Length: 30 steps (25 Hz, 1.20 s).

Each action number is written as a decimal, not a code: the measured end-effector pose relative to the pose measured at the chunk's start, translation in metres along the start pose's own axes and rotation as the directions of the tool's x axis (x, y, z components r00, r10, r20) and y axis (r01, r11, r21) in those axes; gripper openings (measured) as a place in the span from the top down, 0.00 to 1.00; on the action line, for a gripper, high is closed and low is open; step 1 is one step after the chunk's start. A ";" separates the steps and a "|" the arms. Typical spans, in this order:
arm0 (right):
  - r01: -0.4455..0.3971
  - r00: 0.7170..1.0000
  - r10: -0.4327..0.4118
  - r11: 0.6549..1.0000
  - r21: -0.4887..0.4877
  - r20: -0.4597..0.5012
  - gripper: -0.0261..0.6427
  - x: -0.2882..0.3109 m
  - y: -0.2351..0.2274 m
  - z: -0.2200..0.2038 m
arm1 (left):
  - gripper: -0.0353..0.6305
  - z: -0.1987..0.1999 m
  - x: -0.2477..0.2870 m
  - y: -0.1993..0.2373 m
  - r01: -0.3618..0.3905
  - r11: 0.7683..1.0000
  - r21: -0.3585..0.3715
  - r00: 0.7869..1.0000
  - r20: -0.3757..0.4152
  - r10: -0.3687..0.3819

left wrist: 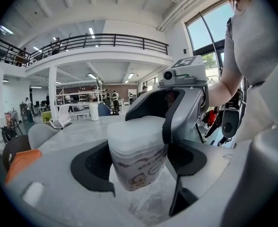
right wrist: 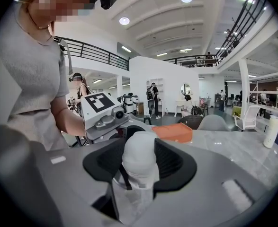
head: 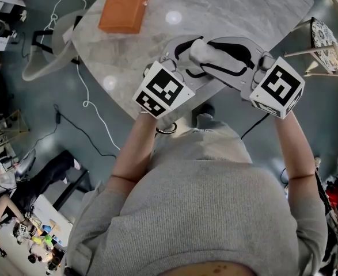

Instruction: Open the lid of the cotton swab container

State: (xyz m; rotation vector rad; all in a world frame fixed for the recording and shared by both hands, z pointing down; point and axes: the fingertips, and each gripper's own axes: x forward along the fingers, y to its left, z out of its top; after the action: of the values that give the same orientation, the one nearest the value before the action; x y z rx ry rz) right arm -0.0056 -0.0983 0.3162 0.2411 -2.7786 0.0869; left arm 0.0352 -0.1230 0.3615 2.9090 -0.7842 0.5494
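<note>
In the head view, the left gripper (head: 193, 55) and the right gripper (head: 217, 59) meet nose to nose above the near edge of the desk (head: 215, 10), with the cotton swab container (head: 206, 52) between them and an orange box (head: 124, 6) lying by the far edge. In the left gripper view, that gripper's jaws stand wide and clasp the labelled body of the upright container, which hangs just clear of the desk. In the right gripper view, its pads press on both sides of the white lid (right wrist: 139, 152), which sits on the container.
</note>
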 end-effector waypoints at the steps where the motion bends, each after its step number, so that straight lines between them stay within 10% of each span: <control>1: -0.003 1.000 0.003 1.000 -0.003 0.003 0.67 0.000 0.000 0.000 | 0.41 0.000 0.000 0.000 -0.004 1.000 0.002 1.000 0.002 0.004; 30: -0.068 0.997 0.065 0.994 0.086 0.038 0.67 -0.004 -0.009 0.018 | 0.42 0.020 -0.007 0.009 -0.020 1.000 0.016 0.997 0.081 0.019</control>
State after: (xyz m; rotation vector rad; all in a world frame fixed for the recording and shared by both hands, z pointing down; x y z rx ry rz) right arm -0.0066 -0.1077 0.2983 0.1729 -2.8213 0.2234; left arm 0.0309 -0.1308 0.3403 2.9579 -0.8223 0.4450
